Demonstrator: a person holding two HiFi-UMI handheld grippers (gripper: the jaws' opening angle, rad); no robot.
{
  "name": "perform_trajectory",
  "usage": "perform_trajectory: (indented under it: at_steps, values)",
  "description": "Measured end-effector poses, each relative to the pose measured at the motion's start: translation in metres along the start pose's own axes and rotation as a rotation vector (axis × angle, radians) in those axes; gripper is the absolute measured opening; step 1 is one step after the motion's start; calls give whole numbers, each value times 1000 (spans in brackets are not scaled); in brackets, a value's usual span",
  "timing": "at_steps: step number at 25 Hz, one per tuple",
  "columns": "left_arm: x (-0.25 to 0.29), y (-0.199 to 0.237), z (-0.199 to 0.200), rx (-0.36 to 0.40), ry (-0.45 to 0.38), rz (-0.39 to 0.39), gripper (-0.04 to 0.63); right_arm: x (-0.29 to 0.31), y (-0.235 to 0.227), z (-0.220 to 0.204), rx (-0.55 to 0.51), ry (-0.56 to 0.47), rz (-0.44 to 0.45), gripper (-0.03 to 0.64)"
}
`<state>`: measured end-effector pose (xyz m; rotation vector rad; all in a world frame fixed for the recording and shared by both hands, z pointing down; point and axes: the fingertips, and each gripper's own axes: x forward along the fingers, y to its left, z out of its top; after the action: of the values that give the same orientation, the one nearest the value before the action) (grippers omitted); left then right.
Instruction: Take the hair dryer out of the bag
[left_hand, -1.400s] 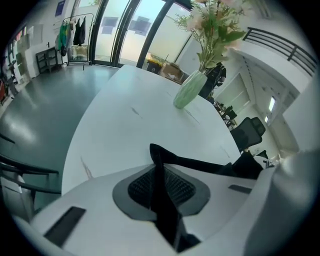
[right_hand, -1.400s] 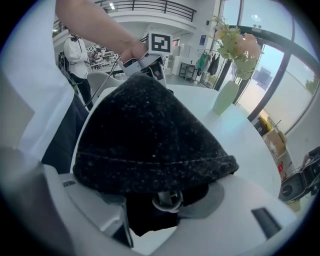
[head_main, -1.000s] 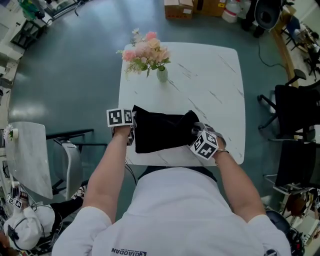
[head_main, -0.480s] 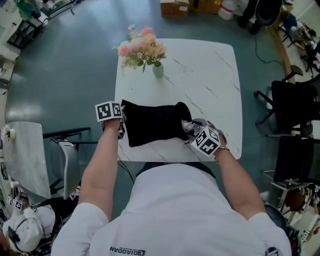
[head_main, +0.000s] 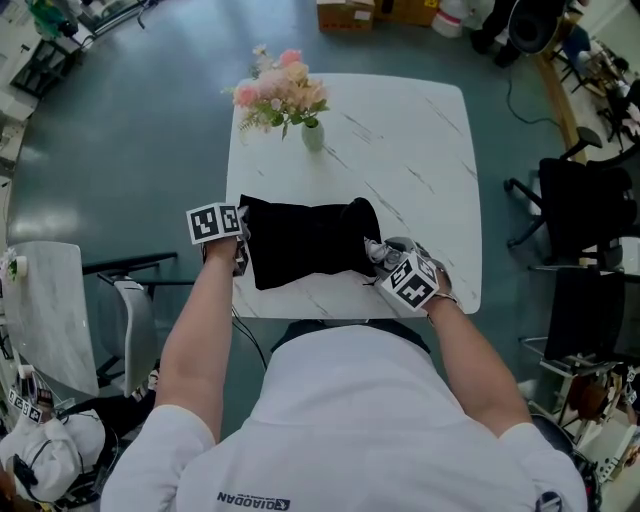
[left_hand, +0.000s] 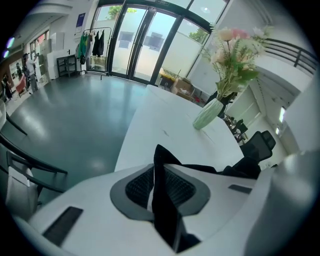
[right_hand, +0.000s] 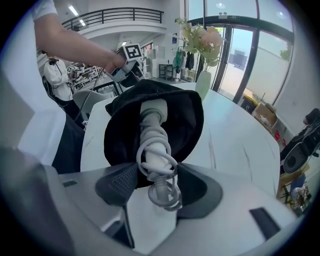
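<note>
A black cloth bag lies across the near part of the white table. My left gripper holds its left corner. In the left gripper view a fold of the bag is pinched between the pads; the jaws have just eased open a little and the cloth still sits in them. The bag's mouth faces right. The hair dryer, a white handle wound with grey cord, sticks out of it. My right gripper is shut on that handle, pads against the cord coil. The dryer's head is hidden in the bag.
A pale green vase of pink flowers stands at the table's far left. Black office chairs are to the right of the table. A white chair stands at the left. Cardboard boxes sit on the floor beyond.
The left gripper drew the bag's corner to the left. The bag slid with it, and more of the cord-wound handle now shows outside the bag's mouth. The right gripper stayed put.
</note>
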<state>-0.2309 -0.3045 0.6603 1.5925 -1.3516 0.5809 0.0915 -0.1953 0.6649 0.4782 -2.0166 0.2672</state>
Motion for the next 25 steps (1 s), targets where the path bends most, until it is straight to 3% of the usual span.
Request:
perform_trajectory:
  at_steps: [4,7,12,19,23,25]
  values:
    - [-23,-8,3,-21,-95,-92,142,3,-2,-3,-4,9,2,261]
    - [-47,-13,-18,-37,-104,-159,161,5,0,-4,11,11,13,264]
    - [-72,-24,-85,52,13,-176,178,4,2,-4,-15,6,31,278]
    - [-70,-52,-165,323,253,-172,220,-10,2,24,-104,-76,17,287]
    - [-59,-56,-183,354,319,-168,229,2,3,35,-131,-58,38,287]
    - [-52,-52,-185,355,319,-130,228,11,6,36,-150,-23,57,288]
